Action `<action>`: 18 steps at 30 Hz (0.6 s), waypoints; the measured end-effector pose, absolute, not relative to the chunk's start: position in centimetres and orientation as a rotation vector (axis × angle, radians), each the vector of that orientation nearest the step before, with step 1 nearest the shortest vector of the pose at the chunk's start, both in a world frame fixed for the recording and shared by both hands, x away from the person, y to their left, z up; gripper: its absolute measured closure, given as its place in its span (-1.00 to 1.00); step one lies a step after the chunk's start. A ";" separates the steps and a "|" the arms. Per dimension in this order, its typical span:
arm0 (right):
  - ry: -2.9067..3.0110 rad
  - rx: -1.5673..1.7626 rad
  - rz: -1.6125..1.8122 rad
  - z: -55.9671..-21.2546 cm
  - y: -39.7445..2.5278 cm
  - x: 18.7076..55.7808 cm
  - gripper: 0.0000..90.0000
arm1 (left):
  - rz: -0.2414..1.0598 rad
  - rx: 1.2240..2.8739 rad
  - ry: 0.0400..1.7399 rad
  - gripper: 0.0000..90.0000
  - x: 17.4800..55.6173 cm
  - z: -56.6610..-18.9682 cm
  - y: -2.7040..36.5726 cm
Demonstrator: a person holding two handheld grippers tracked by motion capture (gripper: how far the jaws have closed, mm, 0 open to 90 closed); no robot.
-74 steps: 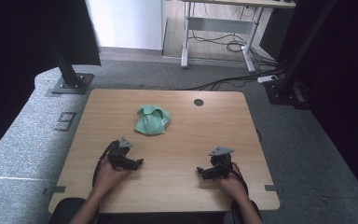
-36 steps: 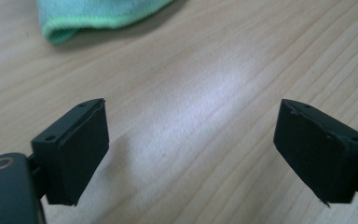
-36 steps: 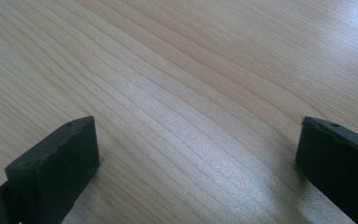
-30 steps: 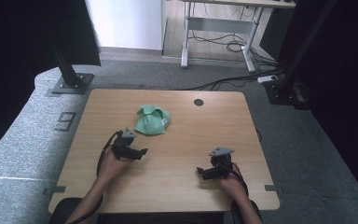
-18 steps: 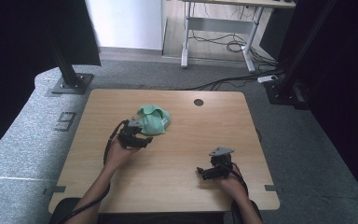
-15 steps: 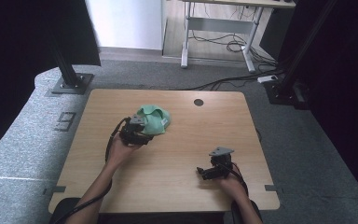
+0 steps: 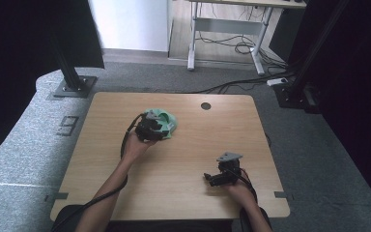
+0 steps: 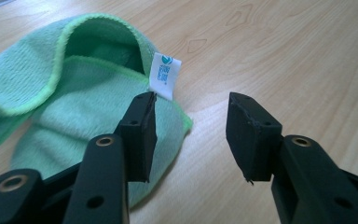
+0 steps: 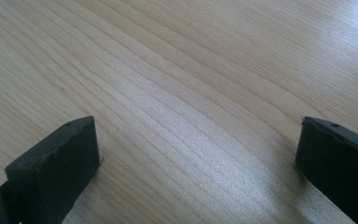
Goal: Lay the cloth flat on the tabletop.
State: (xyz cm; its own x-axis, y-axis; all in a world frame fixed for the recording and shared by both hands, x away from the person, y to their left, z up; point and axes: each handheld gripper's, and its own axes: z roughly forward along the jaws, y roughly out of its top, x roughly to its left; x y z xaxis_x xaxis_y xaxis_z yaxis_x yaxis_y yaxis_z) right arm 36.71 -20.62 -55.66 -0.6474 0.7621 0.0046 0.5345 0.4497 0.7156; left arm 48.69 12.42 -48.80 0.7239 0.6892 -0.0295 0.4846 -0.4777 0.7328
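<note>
The one crumpled green microfibre cloth (image 8: 70,98) with its single white label (image 8: 164,75) lies far-left of centre on the pale wooden tabletop (image 7: 193,159), where the left claw (image 8: 191,135), half-open, straddles its corner to pinch it, while the right claw (image 9: 196,154) rests wide open, near right.

cloth (image 7: 166,122): green microfibre, brighter green stitched edge, small white tag (image 8: 165,76) with teal print
state: crumpled, loosely folded over itself, top layer arched into a pocket, lower layer flat on the wood
pose: lying on the table, corner pointing to lower centre of the left gripper view, tag sticking up at the fold
place: high view, upper middle of the tabletop, a bit left of centre; left gripper view, upper left half of the frame
</note>
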 end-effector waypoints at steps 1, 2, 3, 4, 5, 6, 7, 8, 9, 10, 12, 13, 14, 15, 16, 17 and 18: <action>2.387 1.106 1.009 -55.7 -20.6 36.7 -1.00 | 0.356 2.177 0.886 0.19 49.1 -49.2 12.1; 2.387 1.106 1.009 -55.7 -20.6 36.7 -1.00 | 0.356 2.177 0.886 0.19 49.1 -49.2 12.1; 2.387 1.104 1.009 -55.7 -20.6 36.7 -1.00 | 0.374 2.184 0.895 0.19 49.5 -49.7 11.8; 2.387 1.104 1.009 -55.7 -20.6 36.7 -1.00 | 0.374 2.184 0.895 0.19 49.5 -49.7 11.8; 2.387 1.104 1.009 -55.7 -20.6 36.7 -1.00 | 0.375 2.193 0.905 0.19 49.9 -50.3 11.6; 2.387 1.104 1.009 -55.7 -20.6 36.7 -1.00 | 0.375 2.193 0.905 0.19 49.9 -50.3 11.6; 2.387 1.104 1.009 -55.7 -20.6 36.7 -1.00 | 0.382 2.204 0.913 0.19 50.0 -50.6 11.5; 2.387 1.104 1.009 -55.7 -20.6 36.7 -1.00 | 0.397 2.216 0.921 0.19 50.2 -51.0 11.4; 2.387 1.106 1.009 -55.7 -20.6 36.7 -1.00 | 0.426 2.242 0.928 0.20 50.4 -51.6 11.4; 2.387 1.107 1.009 -55.7 -20.6 36.7 -1.00 | 0.433 2.248 0.933 0.22 50.5 -51.9 11.4; 2.387 1.108 1.009 -55.7 -20.6 36.7 -1.00 | 0.429 2.257 0.945 0.26 50.6 -52.5 11.5; 2.387 1.108 1.009 -55.7 -20.6 36.7 -1.00 | 0.425 2.262 0.953 0.29 50.7 -52.8 11.6; 2.387 1.108 1.009 -55.7 -20.6 36.7 -1.00 | 0.425 2.262 0.953 0.31 50.7 -52.8 11.6; 2.387 1.108 1.009 -55.7 -20.6 36.7 -1.00 | 0.423 2.270 0.957 0.31 50.7 -53.1 11.6; 2.388 1.108 1.009 -55.7 -20.6 36.7 -1.00 | 0.420 2.284 0.962 0.36 50.8 -53.4 11.6; 2.387 1.108 1.009 -55.7 -20.6 36.7 -1.00 | 0.386 2.255 0.965 0.49 50.7 -53.7 11.8; 2.387 1.108 1.009 -55.7 -20.6 36.7 -1.00 | 0.386 2.255 0.965 0.55 50.7 -53.7 11.8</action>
